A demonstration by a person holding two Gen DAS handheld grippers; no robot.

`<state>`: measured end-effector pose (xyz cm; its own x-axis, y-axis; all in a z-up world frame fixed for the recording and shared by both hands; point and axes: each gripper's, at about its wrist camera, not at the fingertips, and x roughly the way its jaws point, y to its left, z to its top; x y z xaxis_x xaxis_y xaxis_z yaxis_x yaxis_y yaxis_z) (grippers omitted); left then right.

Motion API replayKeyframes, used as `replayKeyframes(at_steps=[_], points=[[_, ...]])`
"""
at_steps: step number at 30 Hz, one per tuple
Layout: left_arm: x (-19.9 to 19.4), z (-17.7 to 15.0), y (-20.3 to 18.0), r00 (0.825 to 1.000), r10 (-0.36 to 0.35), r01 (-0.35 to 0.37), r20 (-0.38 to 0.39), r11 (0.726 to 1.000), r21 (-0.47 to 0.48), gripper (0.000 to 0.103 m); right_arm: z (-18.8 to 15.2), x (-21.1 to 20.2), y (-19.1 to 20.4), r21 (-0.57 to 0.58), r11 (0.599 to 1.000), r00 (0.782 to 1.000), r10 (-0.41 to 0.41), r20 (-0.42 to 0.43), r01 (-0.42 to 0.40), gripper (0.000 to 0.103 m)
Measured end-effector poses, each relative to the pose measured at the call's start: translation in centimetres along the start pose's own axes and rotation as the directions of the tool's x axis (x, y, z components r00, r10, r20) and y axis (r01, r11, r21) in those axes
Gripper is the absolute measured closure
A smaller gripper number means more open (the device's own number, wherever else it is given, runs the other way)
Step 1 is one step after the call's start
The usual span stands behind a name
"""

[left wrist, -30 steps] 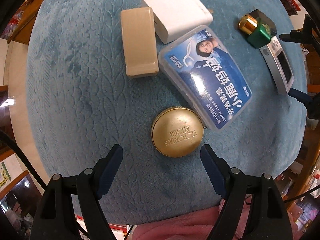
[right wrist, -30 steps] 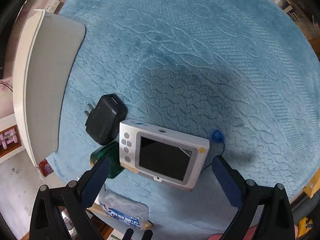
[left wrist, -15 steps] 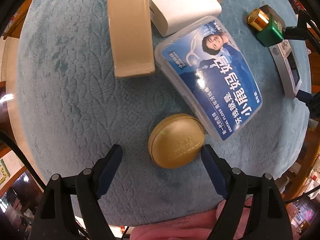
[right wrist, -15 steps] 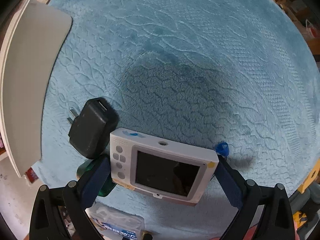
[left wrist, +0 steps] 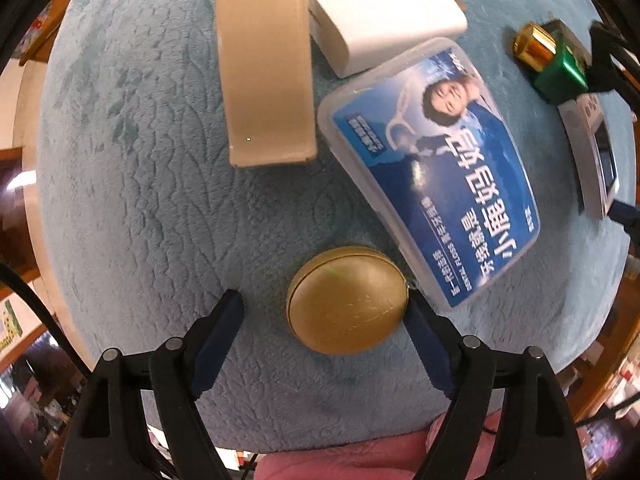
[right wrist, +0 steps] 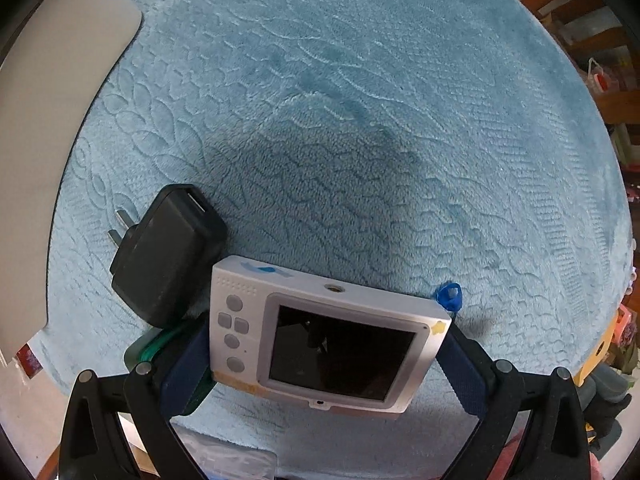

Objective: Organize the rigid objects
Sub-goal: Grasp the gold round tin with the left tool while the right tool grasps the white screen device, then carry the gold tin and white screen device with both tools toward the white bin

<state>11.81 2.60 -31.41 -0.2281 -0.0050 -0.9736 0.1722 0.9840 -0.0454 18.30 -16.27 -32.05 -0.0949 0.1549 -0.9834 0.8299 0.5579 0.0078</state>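
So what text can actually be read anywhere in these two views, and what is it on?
"小鹿妈妈": large white characters, upside down, on the floss box label.
"DENTAL FLOSS": small white print on the same label.
The other lines on that label are too small or blurred to read.
Tin: embossed lettering, too blurred to read.
Camera: no readable text.

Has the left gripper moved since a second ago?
Yes. The left gripper has moved forward over the blue cloth; its fingers now flank the gold round case, the right one touching, still open.
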Motion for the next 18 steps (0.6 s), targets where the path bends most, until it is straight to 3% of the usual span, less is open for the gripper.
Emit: replayKeyframes(at_steps=[3,8,18], points=[[0.0,0.2,0.0,1.000,0.003,-0.003,0.007,1.000,-0.008,0.025,0.1,-0.8,-2.8,-0.018,1.000,1.000,0.013,0.002,-0.013,0.002],[-0.3,0.0,1.5,1.000,0.003,-0.003,0.022,1.000,-0.027,0.044,-0.7,-1.5,-4.6,-0.050,0.998,0.999,0.024,0.022,-0.023,0.007],[0.2,-1.0,3.4,0.999,-0.032,0.032,0.003,0.997,-0.064,0.044,-2.8,-1.5,-7.5,-0.013,0.997,0.996,0.080,-0.025,-0.080,0.008]])
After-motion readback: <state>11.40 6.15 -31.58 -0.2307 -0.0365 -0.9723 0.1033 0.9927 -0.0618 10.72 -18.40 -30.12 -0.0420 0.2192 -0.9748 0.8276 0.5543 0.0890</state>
